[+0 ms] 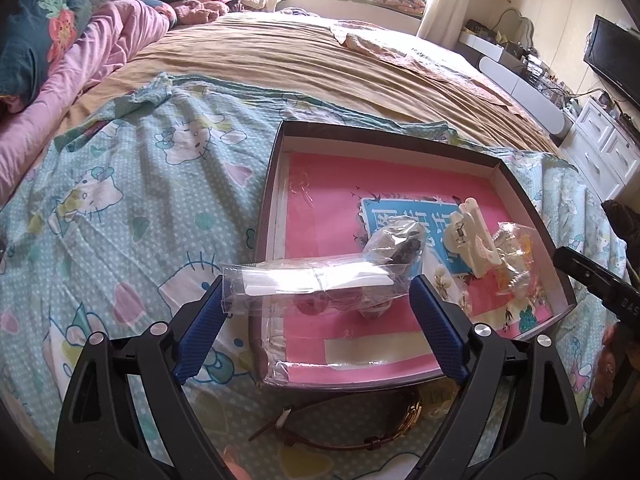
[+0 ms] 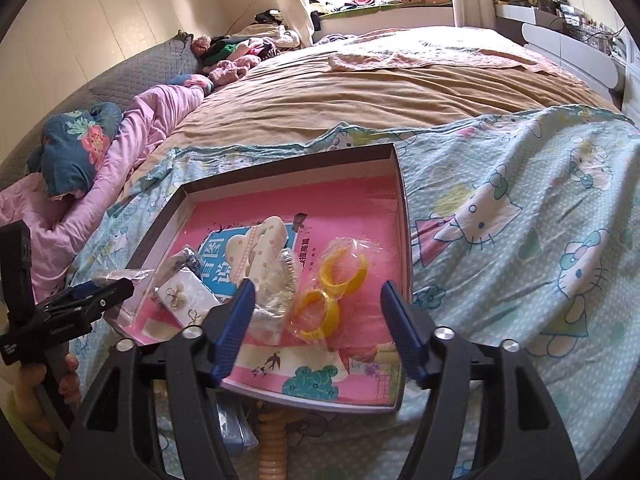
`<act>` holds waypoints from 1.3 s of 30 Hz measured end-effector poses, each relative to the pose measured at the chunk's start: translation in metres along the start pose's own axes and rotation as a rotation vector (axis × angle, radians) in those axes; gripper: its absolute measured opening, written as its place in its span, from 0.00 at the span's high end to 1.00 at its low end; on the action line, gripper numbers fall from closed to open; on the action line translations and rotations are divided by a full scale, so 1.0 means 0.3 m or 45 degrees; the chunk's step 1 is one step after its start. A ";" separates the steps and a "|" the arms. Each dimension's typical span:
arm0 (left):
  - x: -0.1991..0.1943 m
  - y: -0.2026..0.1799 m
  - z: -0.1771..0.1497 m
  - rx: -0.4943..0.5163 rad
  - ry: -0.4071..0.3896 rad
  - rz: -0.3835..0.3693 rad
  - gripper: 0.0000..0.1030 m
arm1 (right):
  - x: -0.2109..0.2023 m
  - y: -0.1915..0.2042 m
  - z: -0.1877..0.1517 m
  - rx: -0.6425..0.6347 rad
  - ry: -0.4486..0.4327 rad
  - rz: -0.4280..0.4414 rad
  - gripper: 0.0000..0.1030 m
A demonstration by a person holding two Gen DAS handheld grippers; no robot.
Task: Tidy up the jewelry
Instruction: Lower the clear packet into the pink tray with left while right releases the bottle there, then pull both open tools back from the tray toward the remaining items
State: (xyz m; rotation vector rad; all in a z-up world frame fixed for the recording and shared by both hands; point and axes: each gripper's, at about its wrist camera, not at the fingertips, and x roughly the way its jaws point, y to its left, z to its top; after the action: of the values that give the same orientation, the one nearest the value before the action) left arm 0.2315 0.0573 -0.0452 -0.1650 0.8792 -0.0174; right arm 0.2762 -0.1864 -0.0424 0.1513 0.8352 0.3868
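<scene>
The left gripper (image 1: 316, 300) pinches a long clear packet (image 1: 308, 284) by its two ends, the blue pads pressing on the plastic; something dark pink shows inside it. The packet hangs over the near left edge of the box (image 1: 532, 196), not yet laid down.

The right gripper (image 2: 316, 328) stands spread, with nothing pressed between its pads. Under the gap lies a clear bag of yellow bangles (image 2: 332, 292), loose on the pink lining near the right wall of the box, close to the near right corner; it looks already put away.

Further in, a fair part of the sorting seems done. A cream hair claw (image 2: 260, 252) rests mid-box, a crinkled silver bag (image 2: 276, 300) lies against it, a card of earrings (image 2: 180, 296) sits toward the near left edge, and a small dark-filled bag (image 1: 396, 240) lies beside the claw.

Still outside on the cartoon-cat sheet (image 1: 120, 200), just off the near edge of the box, are a gold watch on a brown strap (image 1: 408, 416) and a beaded bracelet (image 2: 272, 448). So the packet and those two pieces appear to remain.
</scene>
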 end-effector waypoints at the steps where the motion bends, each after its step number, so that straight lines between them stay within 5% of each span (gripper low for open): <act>1: -0.002 -0.001 0.001 0.001 0.000 0.001 0.20 | -0.008 0.002 -0.001 -0.002 -0.006 0.001 0.30; 8: -0.007 0.001 -0.002 -0.003 0.000 0.010 0.19 | -0.070 0.017 -0.004 -0.020 -0.052 0.009 0.15; 21: -0.057 -0.003 0.006 -0.006 -0.025 0.014 0.18 | -0.143 0.042 0.004 -0.040 -0.096 0.028 0.15; 23: -0.068 -0.001 0.009 -0.010 -0.030 0.015 0.11 | -0.156 0.047 0.005 -0.043 -0.103 0.034 0.15; 39: -0.263 0.015 0.029 -0.040 -0.175 0.037 0.09 | -0.266 0.090 0.001 -0.083 -0.177 0.059 0.15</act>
State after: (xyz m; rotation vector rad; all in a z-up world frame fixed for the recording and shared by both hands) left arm 0.1876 0.0696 0.0201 -0.1806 0.7446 0.0345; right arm 0.2207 -0.1930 0.0204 0.1359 0.6822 0.4418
